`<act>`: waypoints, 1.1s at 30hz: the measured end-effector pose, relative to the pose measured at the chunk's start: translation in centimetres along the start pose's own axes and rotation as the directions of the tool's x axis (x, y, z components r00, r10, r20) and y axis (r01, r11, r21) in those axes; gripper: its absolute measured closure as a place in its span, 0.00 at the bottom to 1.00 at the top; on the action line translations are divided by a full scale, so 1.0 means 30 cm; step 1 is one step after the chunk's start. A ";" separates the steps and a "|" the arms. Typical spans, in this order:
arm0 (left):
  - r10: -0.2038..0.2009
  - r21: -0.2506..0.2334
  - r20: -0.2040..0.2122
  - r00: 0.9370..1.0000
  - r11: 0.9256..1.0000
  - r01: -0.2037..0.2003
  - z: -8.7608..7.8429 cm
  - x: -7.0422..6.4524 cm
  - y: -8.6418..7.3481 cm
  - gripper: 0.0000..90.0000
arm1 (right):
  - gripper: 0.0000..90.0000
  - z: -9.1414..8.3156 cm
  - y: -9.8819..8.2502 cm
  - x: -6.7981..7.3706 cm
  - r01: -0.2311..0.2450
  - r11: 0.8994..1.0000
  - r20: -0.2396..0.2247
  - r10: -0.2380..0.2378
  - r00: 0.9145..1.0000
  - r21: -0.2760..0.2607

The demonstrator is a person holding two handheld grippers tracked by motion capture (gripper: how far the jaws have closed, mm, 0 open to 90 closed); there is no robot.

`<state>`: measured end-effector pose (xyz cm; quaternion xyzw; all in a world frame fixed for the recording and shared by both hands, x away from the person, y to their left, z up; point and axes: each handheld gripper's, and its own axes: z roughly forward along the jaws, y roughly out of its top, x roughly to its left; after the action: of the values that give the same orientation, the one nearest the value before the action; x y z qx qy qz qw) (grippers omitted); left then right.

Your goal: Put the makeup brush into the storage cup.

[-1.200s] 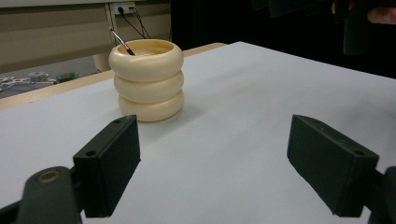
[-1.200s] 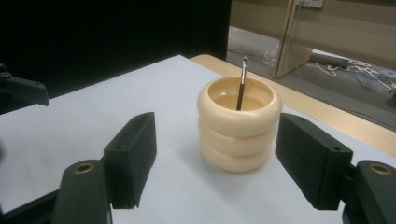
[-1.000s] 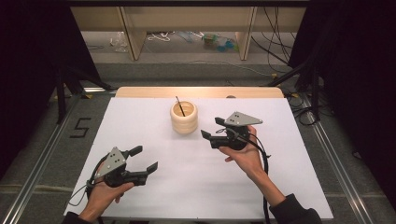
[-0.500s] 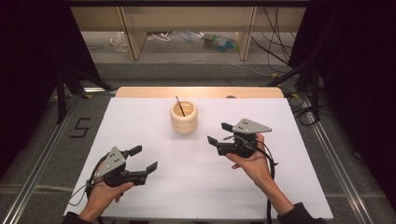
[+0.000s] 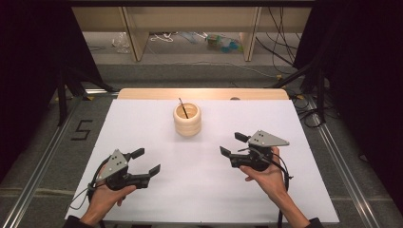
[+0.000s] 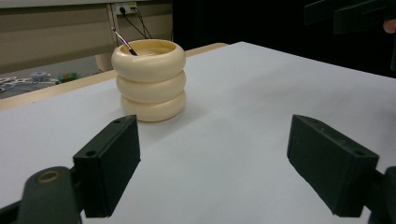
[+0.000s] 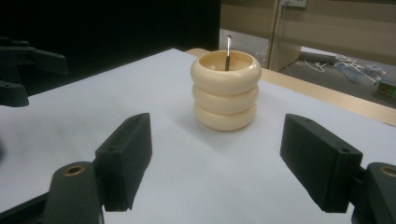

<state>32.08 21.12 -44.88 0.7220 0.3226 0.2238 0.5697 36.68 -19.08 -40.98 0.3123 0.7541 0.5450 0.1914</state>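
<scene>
Near left: left claw [image 5: 145, 162] gapes wide, holding nothing, low over the tabletop [image 5: 209, 199].
Near right: right claw [image 5: 232, 145] also wide, empty, jaws just opening further.
Far centre: pot [image 5: 187, 119], upright, well apart from both.
In pot: brush [image 5: 183, 108], leaning, long axis roughly upright.
Nearer hand: right, slightly.

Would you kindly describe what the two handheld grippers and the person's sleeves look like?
Both grippers are black, each with two blocky rectangular jaws. The left gripper and the right gripper each carry a grey three-cornered plate with small dark dots on top, and a black cable trails from each toward the person. The jaw pads look matte, with a small round hole near the edge. Dark sleeves show at the wrists.
</scene>
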 end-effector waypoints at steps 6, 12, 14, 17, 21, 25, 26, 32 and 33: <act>0.001 0.001 -0.001 1.000 1.000 -0.001 0.000 0.003 0.000 0.19 | 0.26 -0.021 -0.021 0.005 -0.010 1.000 0.003 0.010 1.000 -0.002; 0.002 0.001 0.000 1.000 1.000 -0.002 -0.001 -0.001 0.000 0.19 | 0.24 -0.039 -0.042 0.004 -0.006 1.000 0.017 0.006 1.000 -0.007; 0.002 0.002 -0.001 1.000 1.000 -0.002 -0.001 0.000 -0.001 0.19 | 0.24 -0.047 -0.047 0.002 -0.010 1.000 0.014 0.010 1.000 0.002; 0.002 0.001 0.001 1.000 1.000 -0.002 -0.001 0.000 0.000 0.19 | 0.23 -0.054 -0.051 0.001 -0.008 1.000 0.021 0.008 1.000 0.006; 0.002 0.002 -0.001 1.000 1.000 -0.002 0.000 0.002 -0.001 0.19 | 0.23 -0.059 -0.058 0.000 -0.009 1.000 0.019 0.009 1.000 -0.005; 0.001 0.004 0.000 1.000 1.000 -0.001 0.000 -0.002 -0.001 0.19 | 0.23 -0.069 -0.063 0.000 -0.007 1.000 0.038 0.007 0.999 -0.006; 0.001 0.004 0.000 1.000 1.000 -0.001 0.000 -0.001 -0.001 0.19 | 0.23 -0.073 -0.064 -0.001 -0.005 1.000 0.032 0.005 0.999 -0.005; 0.002 0.002 0.000 1.000 1.000 -0.002 0.000 -0.001 -0.001 0.19 | 0.23 -0.089 -0.072 -0.001 -0.011 1.000 0.039 0.011 0.999 0.009; 0.001 0.002 0.000 1.000 1.000 -0.001 0.001 0.000 -0.001 0.19 | 0.23 -0.090 -0.073 -0.002 -0.008 1.000 0.038 0.008 0.999 0.007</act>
<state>32.08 21.11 -44.92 0.7227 0.3225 0.2237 0.5688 34.45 -21.49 -42.15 0.3264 0.7511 0.5370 0.2023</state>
